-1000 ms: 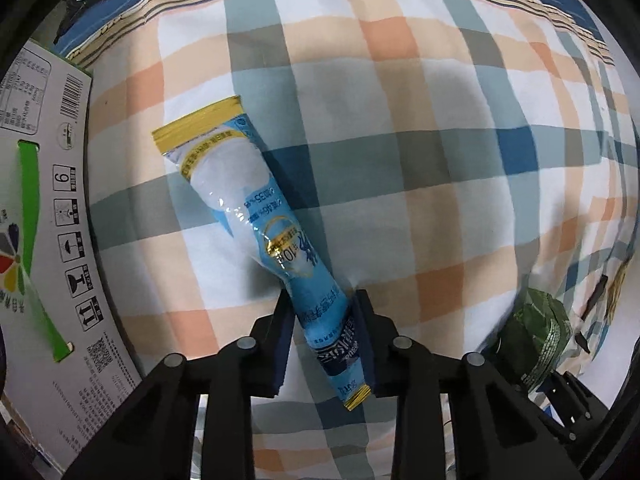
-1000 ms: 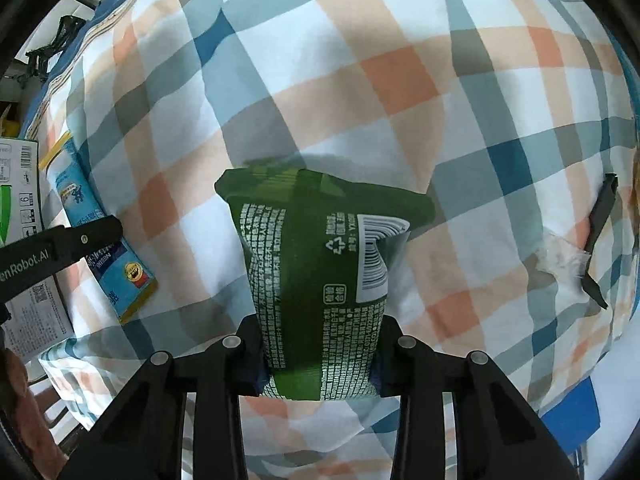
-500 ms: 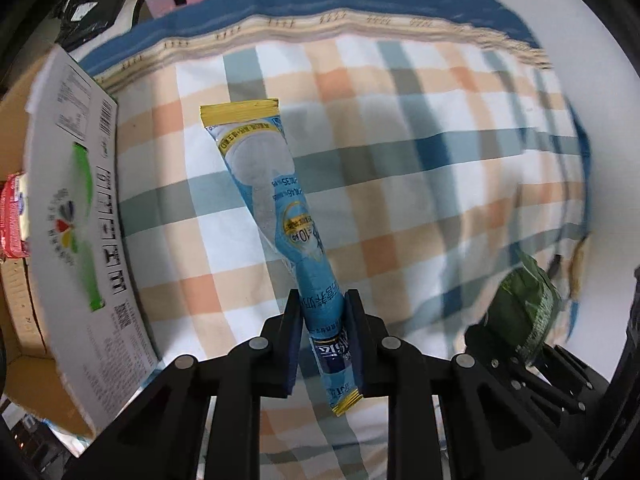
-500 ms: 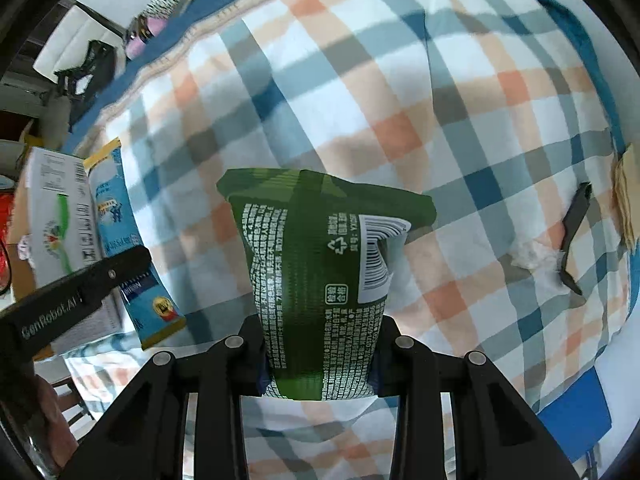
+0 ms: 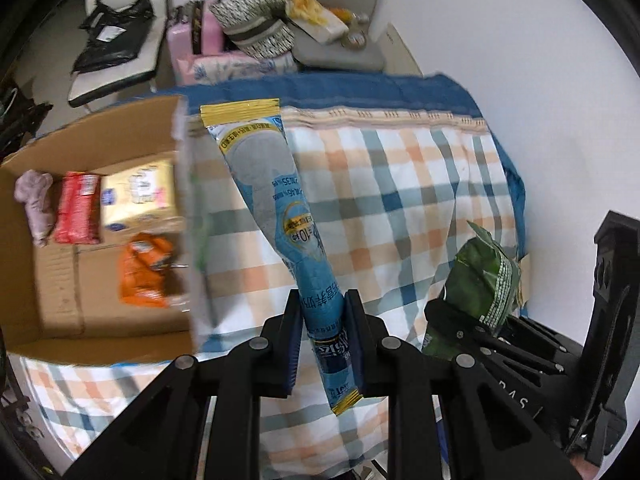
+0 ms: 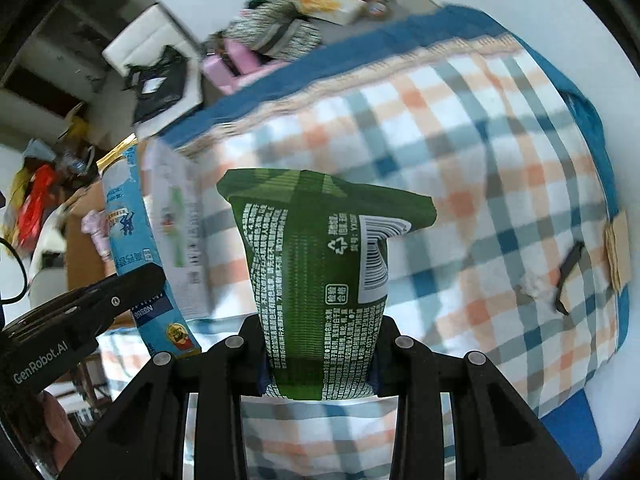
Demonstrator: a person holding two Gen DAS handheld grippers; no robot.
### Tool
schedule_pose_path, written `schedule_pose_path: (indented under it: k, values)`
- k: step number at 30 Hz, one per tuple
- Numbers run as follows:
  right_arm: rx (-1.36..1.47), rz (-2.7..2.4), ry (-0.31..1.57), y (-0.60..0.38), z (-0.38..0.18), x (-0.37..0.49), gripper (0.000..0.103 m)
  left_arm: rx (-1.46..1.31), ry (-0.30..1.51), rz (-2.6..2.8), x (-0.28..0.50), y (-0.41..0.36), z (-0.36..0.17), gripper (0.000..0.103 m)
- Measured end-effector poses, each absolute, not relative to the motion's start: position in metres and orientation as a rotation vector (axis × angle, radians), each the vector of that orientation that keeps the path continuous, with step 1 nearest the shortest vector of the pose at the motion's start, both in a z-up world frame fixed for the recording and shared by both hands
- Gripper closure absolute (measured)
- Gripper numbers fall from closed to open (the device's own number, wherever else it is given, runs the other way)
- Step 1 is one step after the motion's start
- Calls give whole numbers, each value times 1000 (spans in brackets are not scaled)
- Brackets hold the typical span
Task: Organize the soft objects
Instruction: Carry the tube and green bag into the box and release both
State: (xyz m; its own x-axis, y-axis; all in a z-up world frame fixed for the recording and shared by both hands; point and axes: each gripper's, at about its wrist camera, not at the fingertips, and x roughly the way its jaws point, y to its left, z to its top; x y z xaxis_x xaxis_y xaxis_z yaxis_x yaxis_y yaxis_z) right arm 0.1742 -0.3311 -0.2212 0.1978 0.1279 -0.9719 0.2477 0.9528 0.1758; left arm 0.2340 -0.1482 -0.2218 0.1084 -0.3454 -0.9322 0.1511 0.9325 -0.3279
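Above the checked bed (image 5: 420,184), both jaws grip packets, left a blue sachet (image 5: 280,208), right a green pouch (image 6: 320,276); next, carrying them over the cardboard box (image 5: 60,280).

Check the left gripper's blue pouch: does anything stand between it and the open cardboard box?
Only the box's raised flap stands between the blue pouch, clamped in the left gripper, and the cardboard box. The pouch's top already reaches above it.
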Motion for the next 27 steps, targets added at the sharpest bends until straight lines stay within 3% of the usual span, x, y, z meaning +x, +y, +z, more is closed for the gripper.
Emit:
schedule_pose_path:
  k: [12,27]
  values:
    - [208,162,1369,-161,-195,223,66,-259,1388,-171,227,25,-212,85]
    - [142,244,1529,-15,-273,280,66,-273,1515,-79,266,136,-284,85]
